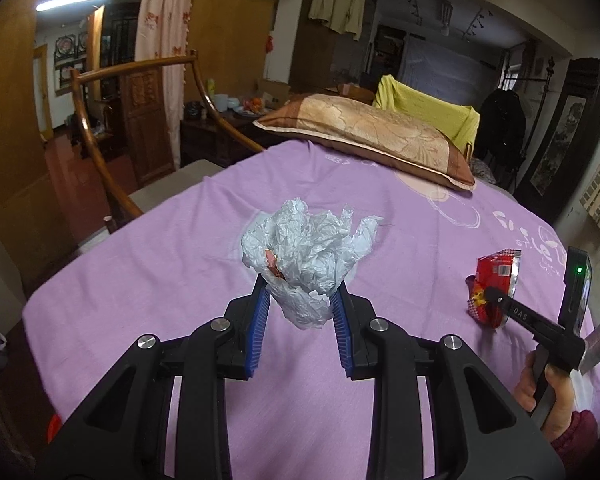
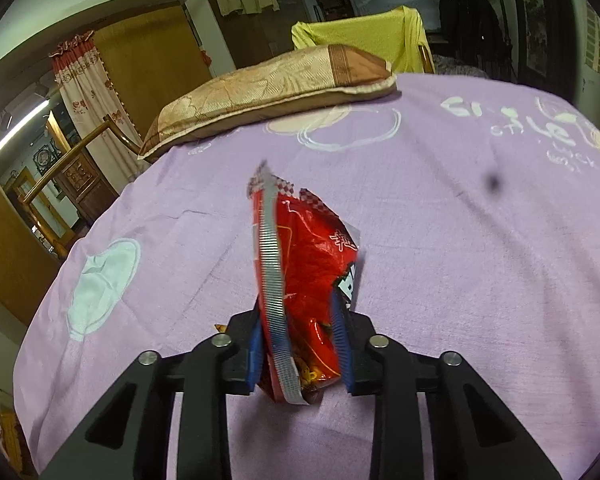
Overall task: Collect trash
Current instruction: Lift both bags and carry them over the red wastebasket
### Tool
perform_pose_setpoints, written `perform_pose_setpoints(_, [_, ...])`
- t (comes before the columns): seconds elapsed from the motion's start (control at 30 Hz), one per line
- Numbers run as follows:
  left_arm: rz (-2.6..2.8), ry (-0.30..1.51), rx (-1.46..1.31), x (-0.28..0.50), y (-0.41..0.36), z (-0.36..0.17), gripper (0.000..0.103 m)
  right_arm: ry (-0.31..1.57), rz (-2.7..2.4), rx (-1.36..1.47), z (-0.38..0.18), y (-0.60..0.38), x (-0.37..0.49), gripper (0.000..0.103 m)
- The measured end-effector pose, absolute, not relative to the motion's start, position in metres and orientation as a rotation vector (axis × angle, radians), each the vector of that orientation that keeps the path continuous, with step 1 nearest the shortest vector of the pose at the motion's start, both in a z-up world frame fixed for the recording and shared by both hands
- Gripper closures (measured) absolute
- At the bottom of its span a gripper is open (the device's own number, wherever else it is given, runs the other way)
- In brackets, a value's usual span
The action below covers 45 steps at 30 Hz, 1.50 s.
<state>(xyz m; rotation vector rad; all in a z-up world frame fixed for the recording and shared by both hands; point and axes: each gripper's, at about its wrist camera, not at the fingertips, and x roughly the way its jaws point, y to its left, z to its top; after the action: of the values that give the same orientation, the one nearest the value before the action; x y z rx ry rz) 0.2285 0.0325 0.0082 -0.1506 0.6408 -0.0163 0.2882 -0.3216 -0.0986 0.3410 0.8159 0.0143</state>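
My left gripper (image 1: 302, 292) is shut on a crumpled white plastic bag (image 1: 306, 248) and holds it above the purple bedsheet (image 1: 160, 280). My right gripper (image 2: 300, 304) is shut on a red snack wrapper (image 2: 304, 264) with a silver sealed edge, held upright above the sheet. In the left wrist view the right gripper (image 1: 490, 294) shows at the right with the red wrapper (image 1: 494, 276) in it and a hand on its handle.
A brown and beige pillow (image 1: 364, 128) lies at the far end of the bed. A yellow-draped chair (image 1: 432, 110) stands behind it. A wooden chair frame (image 1: 100, 128) and dark cabinets stand to the left. The bed's left edge drops to the floor.
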Motion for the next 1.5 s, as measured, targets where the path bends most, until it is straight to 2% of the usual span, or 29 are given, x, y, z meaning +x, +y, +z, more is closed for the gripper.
perform_pose_setpoints(0.5, [0.135,0.514,-0.165,0.112,0.083,0.044,0.072,0.578,0.279,0.375,0.011,-0.278,0.216,0.074])
perform_pose_setpoints(0.83, [0.283,0.476,-0.189,0.026,0.142,0.036,0.072,0.488,0.489,0.251,0.057,-0.211,0.152,0.074])
perform_pose_setpoints(1.2, [0.411,0.562,-0.269,-0.01,0.223,-0.022,0.072,0.519,0.589,0.15,0.053,-0.162,0.117,0.074])
perform_pose_setpoints(1.5, [0.417,0.822,-0.322,0.02,0.266,-0.135,0.071,0.571,0.637,0.054,0.034,-0.112,0.103,0.074])
